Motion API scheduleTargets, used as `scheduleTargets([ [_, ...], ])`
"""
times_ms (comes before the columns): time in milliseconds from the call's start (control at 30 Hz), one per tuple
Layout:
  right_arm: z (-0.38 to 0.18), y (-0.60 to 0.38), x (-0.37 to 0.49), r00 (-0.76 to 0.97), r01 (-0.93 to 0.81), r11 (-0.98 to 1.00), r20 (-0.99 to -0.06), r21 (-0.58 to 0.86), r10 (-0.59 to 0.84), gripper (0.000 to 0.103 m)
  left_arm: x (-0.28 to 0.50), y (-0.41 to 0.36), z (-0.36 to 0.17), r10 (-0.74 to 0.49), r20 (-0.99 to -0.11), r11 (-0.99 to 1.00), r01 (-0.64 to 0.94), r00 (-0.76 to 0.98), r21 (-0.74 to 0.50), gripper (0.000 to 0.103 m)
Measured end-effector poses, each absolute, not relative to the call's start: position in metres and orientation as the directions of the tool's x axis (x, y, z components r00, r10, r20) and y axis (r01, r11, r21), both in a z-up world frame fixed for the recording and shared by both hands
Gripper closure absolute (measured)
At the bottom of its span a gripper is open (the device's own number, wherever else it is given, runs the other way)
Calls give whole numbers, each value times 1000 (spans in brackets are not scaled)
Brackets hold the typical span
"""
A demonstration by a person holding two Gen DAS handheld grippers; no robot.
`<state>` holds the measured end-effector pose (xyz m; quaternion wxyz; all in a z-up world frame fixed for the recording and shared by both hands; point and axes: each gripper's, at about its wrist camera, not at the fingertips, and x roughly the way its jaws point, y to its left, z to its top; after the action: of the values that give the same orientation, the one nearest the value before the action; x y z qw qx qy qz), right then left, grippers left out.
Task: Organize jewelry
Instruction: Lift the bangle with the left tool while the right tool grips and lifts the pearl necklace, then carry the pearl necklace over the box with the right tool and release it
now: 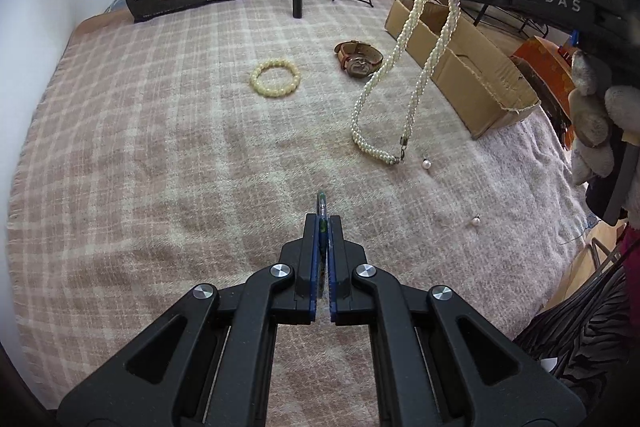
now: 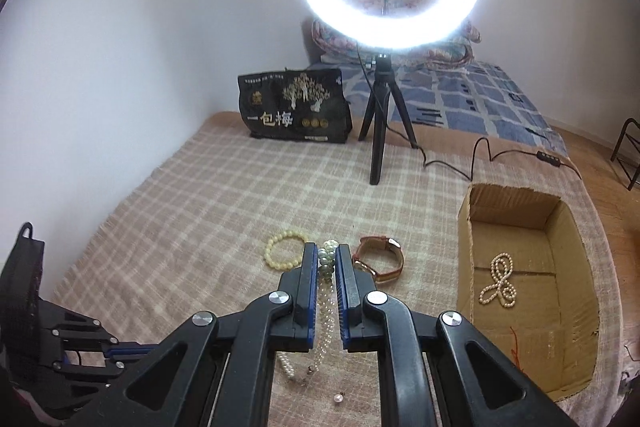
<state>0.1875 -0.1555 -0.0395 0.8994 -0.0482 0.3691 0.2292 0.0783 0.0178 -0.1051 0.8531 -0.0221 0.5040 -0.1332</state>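
My right gripper (image 2: 326,254) is shut on a twisted white pearl necklace (image 1: 404,67) and holds it up; its lower loop trails on the plaid blanket. It also shows in the right wrist view (image 2: 326,311). My left gripper (image 1: 323,221) is shut on a thin green-blue piece (image 1: 321,205) low over the blanket. A yellow bead bracelet (image 1: 275,77) and a brown-strap watch (image 1: 359,59) lie on the blanket. Two loose pearl earrings (image 1: 426,163) lie to the right. An open cardboard box (image 2: 576,227) holds a small pearl strand (image 2: 500,281).
A ring light on a black tripod (image 2: 378,131) stands at the back, its cable (image 2: 480,151) running right. A black snack bag (image 2: 294,107) leans by the wall. The cardboard box (image 1: 460,67) sits at the blanket's right edge.
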Motion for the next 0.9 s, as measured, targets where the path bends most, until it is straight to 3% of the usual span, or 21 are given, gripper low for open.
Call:
scheduleTargets([
  [900, 48, -248, 194, 800, -305, 948, -515, 92, 307, 97, 107, -41, -34, -373, -748, 921, 315, 549, -228, 102],
])
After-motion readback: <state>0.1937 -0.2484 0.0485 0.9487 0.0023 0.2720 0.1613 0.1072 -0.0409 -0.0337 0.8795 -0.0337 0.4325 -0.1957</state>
